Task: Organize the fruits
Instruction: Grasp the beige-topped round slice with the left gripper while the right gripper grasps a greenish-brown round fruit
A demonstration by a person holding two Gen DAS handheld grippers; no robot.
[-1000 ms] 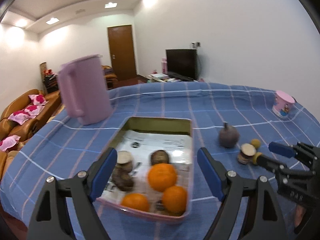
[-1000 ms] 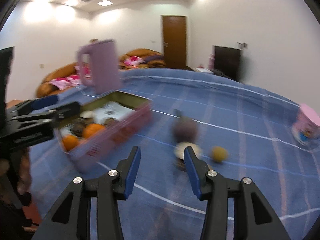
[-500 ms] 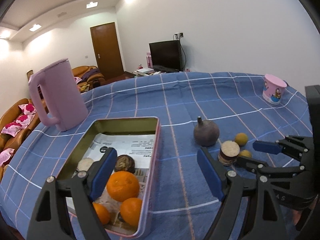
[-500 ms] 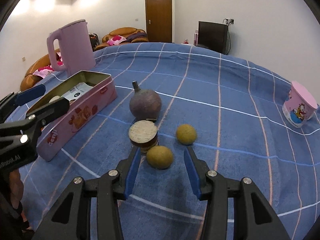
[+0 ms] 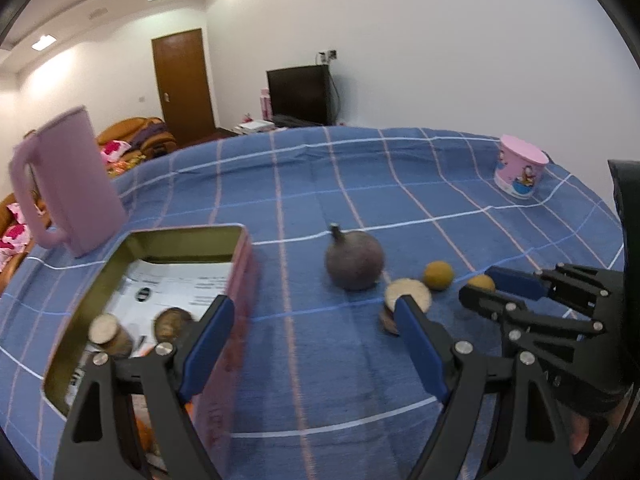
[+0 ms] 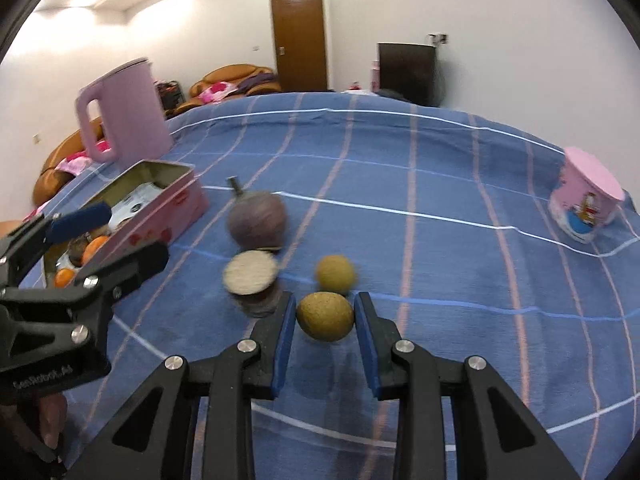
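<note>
My right gripper (image 6: 325,314) is closing on a small tan round fruit (image 6: 325,317) on the blue checked cloth, and its blue pads touch both sides of it. A second tan fruit (image 6: 335,274) lies just behind. A cut half fruit with pale flesh (image 6: 251,272) and a round purple fruit with a stem (image 6: 257,220) sit to the left. My left gripper (image 5: 311,304) hangs open and empty between the pink tin (image 5: 184,234) and the purple fruit (image 5: 354,260). The tin holds oranges (image 6: 96,246) and cut halves.
A tall pink kettle (image 5: 72,184) stands behind the tin at the left. A pink cartoon cup (image 5: 520,172) stands upside down at the far right. Blue checked cloth stretches behind the fruits.
The left gripper has swung right, from over the tin towards the loose fruits. The right gripper has moved in on the near tan fruit and narrowed its jaws onto it.
</note>
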